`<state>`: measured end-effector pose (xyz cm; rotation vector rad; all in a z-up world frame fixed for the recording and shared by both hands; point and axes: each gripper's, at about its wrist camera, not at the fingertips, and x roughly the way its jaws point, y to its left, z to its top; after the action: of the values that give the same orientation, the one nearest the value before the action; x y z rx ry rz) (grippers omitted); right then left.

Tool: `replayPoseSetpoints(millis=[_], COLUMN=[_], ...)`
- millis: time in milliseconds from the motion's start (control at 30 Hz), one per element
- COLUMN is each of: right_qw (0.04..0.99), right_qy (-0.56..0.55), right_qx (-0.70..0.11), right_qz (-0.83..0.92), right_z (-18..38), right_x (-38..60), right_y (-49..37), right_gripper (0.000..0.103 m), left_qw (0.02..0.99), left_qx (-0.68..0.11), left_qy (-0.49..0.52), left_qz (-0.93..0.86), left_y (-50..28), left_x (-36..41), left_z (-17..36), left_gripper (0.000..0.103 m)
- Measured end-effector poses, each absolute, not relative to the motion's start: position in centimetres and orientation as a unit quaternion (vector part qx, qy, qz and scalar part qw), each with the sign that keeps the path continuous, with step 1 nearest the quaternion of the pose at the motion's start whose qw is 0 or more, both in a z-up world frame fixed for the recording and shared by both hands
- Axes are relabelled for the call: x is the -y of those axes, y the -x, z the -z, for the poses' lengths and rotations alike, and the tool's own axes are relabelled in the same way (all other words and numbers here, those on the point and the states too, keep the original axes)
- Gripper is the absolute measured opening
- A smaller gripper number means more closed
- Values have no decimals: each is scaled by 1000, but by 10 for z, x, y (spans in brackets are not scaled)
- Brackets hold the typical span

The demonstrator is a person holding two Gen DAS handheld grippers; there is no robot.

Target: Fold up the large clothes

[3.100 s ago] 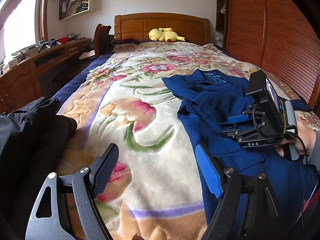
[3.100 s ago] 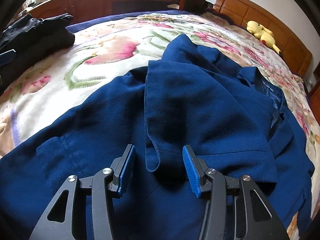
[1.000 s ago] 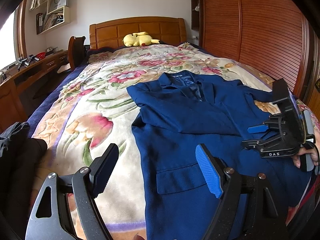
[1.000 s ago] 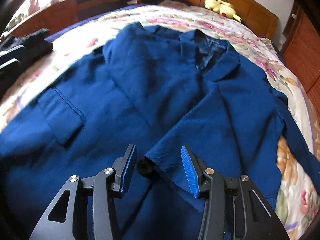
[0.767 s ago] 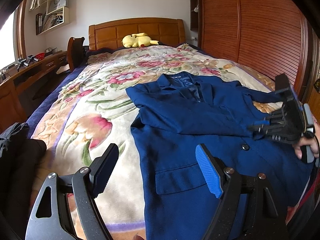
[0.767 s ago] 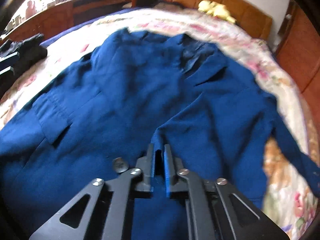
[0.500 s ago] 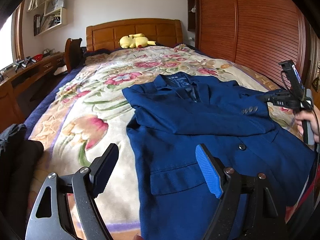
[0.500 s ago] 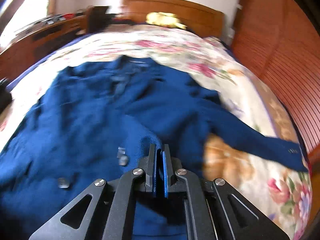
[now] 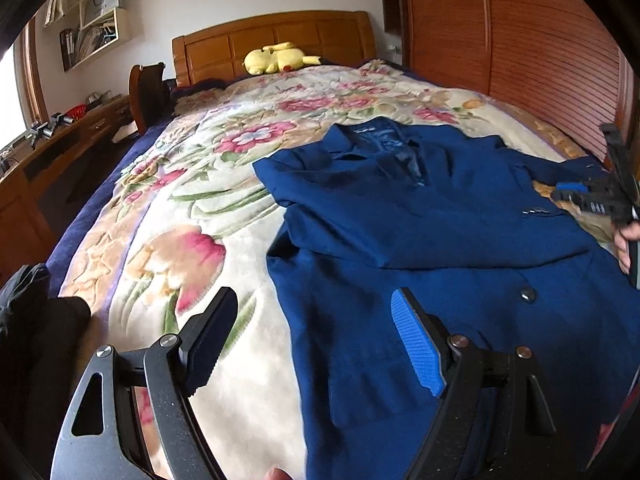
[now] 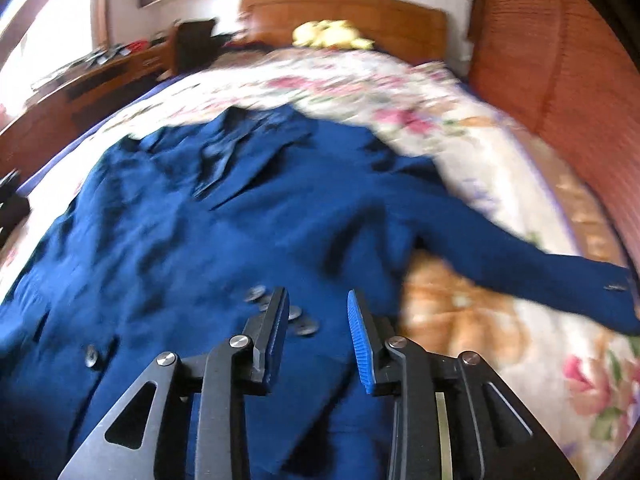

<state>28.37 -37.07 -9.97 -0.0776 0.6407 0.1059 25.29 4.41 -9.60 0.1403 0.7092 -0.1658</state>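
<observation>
A large navy blue jacket (image 9: 420,216) lies face up on the floral bedspread (image 9: 192,208), collar toward the headboard. One sleeve lies folded across its chest, cuff buttons to the right. In the right wrist view the jacket (image 10: 192,232) fills the left half and its other sleeve (image 10: 532,268) stretches right over the blanket. My left gripper (image 9: 312,340) is open and empty, above the jacket's near left edge. My right gripper (image 10: 318,328) is open and empty just above the folded sleeve's cuff; it also shows in the left wrist view (image 9: 576,196) at the jacket's right side.
A yellow plush toy (image 9: 280,60) lies by the wooden headboard. A slatted wooden wardrobe (image 9: 500,48) runs along the right of the bed. A wooden desk (image 9: 48,148) and chair stand to the left. Dark clothing (image 9: 28,320) lies at the near left corner.
My right gripper was shut on the folded sleeve's cuff, carried it right across the chest, and has now opened and let it go. My left gripper stayed open.
</observation>
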Motion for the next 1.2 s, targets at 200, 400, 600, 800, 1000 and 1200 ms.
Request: replayPoseSetpoints(millis=[200, 400, 600, 800, 1000, 1200], right_qw=[934, 940, 942, 943, 943, 944], right_qy=[60, 42, 45, 53, 52, 53], right_qx=[-342, -325, -319, -317, -315, -312], right_qz=[-87, -99, -96, -92, -93, -93], right_z=[143, 150, 145, 145, 144, 144], right_x=[364, 372, 367, 365, 365, 364], right_y=[-316, -318, -299, -295, -294, -292], right_gripper=[33, 37, 37, 38, 38, 38], left_qw=[930, 929, 928, 920, 902, 888], left_qx=[-354, -356, -360, -384, -427, -457], left_qy=[-63, -59, -55, -47, -39, -23], left_qz=[78, 76, 76, 62, 44, 39], left_y=[-302, -360, -419, -479, -519, -530], left_x=[-49, -54, -58, -61, -64, -73], left_z=[96, 96, 98, 111, 132, 143], left_gripper=[80, 76, 56, 55, 51, 22])
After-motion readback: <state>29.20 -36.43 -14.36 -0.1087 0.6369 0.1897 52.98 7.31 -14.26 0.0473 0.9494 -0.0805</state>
